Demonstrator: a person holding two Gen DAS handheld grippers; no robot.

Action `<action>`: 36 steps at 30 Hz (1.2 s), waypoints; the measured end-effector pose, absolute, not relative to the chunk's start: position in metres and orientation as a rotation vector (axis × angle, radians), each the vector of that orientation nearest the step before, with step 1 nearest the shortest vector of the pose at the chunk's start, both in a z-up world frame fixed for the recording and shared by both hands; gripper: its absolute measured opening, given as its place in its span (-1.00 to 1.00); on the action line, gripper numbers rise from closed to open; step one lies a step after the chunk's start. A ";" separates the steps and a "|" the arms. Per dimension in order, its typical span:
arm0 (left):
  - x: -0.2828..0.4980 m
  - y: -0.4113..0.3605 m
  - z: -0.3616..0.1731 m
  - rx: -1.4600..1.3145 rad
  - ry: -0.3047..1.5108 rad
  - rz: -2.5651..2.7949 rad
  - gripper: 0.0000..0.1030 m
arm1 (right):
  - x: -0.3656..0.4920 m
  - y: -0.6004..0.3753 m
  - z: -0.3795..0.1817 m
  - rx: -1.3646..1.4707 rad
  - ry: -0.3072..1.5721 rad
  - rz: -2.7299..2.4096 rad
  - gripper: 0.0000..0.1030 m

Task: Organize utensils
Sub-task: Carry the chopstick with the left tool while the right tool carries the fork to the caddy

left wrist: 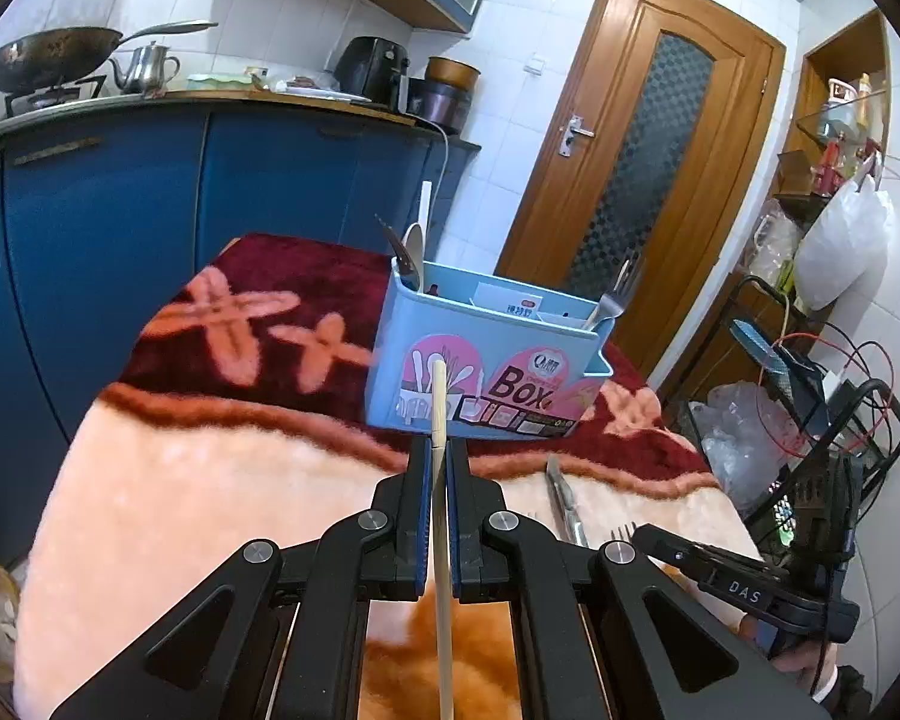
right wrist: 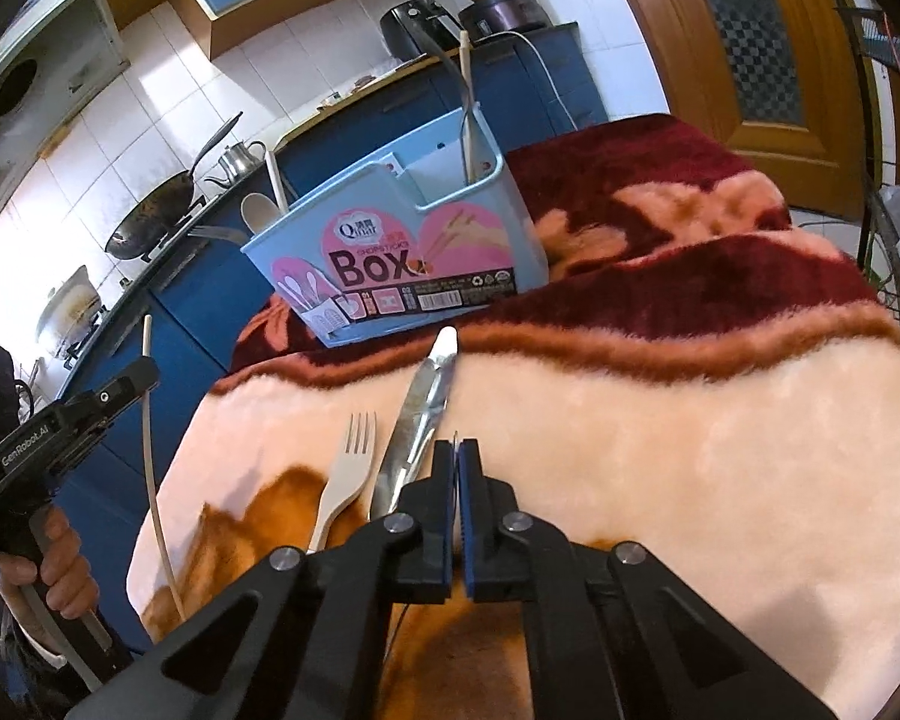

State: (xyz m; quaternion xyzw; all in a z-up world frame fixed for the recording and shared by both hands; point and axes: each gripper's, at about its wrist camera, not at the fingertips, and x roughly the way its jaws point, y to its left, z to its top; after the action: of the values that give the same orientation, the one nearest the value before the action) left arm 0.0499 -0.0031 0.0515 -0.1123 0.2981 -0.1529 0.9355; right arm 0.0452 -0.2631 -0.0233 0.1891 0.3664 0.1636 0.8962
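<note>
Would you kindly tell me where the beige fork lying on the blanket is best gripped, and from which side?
Grip the beige fork at its narrow handle, descending from above with jaws across its width. It lies flat on the blanket, tines toward the blue box, the knife close on its right.

The utensil box stands on the blanket-covered tabletop, toward its far side. In the box's left end stand a spoon and a chopstick; in its right end, a fork. Near of the box, on the tabletop, a knife lies with another fork just to its left. The left tool holds a chopstick upright before the box.
</note>
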 end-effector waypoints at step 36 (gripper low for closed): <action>0.075 -0.032 0.102 -0.122 0.366 -0.306 -0.92 | 0.031 -0.257 0.054 0.165 0.487 0.200 -0.94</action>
State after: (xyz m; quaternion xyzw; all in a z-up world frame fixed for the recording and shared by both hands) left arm 0.0747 -0.0321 0.1022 -0.0604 0.1810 -0.1516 0.9699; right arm 0.0313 -0.2571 0.0538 0.0816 0.2402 0.0989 0.9622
